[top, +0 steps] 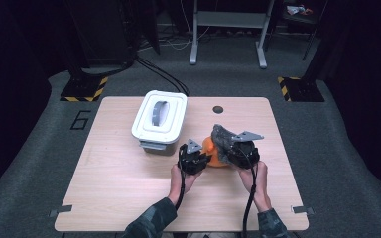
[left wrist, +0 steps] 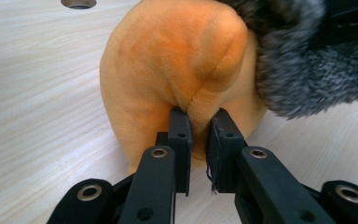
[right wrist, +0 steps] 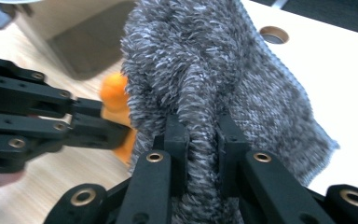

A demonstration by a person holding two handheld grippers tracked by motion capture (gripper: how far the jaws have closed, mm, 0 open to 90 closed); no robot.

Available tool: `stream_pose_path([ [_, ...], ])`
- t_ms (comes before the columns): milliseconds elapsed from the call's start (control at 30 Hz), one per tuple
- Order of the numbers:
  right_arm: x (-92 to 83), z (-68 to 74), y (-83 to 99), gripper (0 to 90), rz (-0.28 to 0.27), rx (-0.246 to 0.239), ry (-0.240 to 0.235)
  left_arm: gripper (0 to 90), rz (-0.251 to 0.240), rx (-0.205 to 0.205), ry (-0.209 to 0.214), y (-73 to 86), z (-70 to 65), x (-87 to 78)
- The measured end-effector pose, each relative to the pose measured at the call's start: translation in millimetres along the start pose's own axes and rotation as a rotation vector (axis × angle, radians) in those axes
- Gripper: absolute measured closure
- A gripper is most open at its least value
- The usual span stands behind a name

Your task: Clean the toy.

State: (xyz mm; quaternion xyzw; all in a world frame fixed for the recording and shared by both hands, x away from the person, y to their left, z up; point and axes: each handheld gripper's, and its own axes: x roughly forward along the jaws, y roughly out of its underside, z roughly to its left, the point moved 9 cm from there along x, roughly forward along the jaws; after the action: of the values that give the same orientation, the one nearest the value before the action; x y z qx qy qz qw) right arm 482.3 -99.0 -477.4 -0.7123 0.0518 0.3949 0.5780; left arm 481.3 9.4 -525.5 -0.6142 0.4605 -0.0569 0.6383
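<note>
One mark can be read: a large digit "6" [top: 81, 120] on the grey floor [top: 44, 148], just beside the far left corner of the worktop [top: 119, 198]. No label, brand or other writing is legible elsewhere.

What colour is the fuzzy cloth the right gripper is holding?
Mottled grey fuzzy cloth, best seen in the right gripper view.

Looks like a lab or test bay, not a home. Grey carpet floor [top: 327, 148], dark curtained surround. Yellow-black hazard tape [top: 85, 90] on stand bases either side. Cable bundle [top: 161, 74] trailing across floor. Numeral 6 [top: 81, 119] marked beside the wooden bench [top: 119, 178]. Metal-leg frame [top: 228, 29] behind.
</note>
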Motion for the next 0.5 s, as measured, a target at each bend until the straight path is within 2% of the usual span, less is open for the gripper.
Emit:
stream_pose_path([
  [67, 0.9, -7.5, 3.0, 78.2, 0.001, 0.000, 0.012, 80.9, -0.003, -0.002, -0.005, 0.0, 1.8, 0.3],
  [200, 4.0, -22.3, 12.7, 78.2, 0.017, 0.042, 0.032, 80.8, -0.004, -0.008, -0.003, 0.7, 3.1, 0.6],
  [367, 8.7, -37.5, 23.9, 78.2, 0.037, 0.097, 0.029, 80.6, -0.009, 0.000, -0.003, 0.4, 2.8, 2.0],
  [500, 13.7, -50.0, 33.5, 78.1, 0.061, 0.137, 0.044, 80.6, -0.007, -0.005, 0.002, 0.9, 3.8, 2.0],
])
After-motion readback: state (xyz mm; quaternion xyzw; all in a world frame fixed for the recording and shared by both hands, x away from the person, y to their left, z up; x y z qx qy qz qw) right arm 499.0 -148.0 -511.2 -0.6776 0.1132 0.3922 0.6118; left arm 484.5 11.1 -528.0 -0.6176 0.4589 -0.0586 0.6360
